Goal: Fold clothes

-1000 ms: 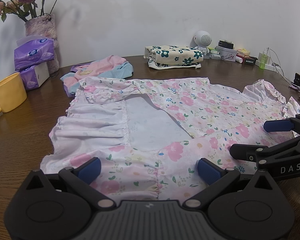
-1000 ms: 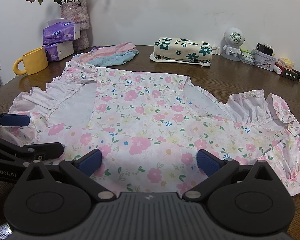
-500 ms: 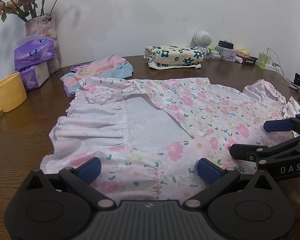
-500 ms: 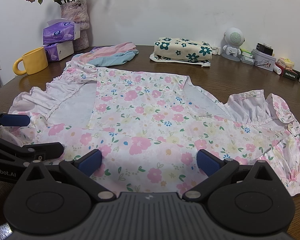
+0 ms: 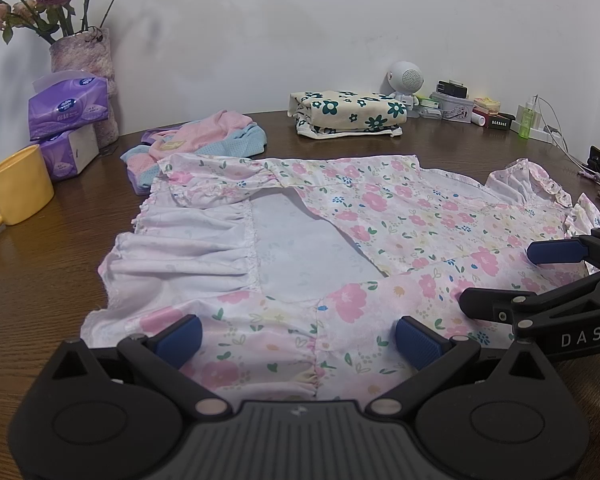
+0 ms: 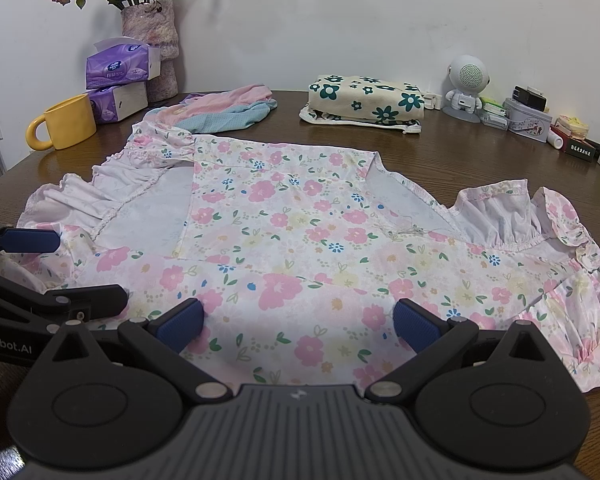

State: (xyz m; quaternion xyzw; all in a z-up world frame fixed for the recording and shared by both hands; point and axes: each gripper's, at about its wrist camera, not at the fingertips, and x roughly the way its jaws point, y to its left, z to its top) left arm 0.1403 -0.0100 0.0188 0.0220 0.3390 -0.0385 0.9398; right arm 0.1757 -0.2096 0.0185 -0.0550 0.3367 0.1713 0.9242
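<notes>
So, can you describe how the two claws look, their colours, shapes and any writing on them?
Both look the same. The left claw has a dark grey ribbed body, two round black discs, black angular finger arms with silver pivot pins, and blue ribbed pads. The right claw is built alike. Seen from the side, one arm reads "DAS", the other "nRobot.AI", in white letters. No cables or sleeves show.

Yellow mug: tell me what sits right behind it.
Behind the yellow mug stand two stacked purple tissue packs, and behind those a vase. The vase's base is hidden by the packs.
</notes>
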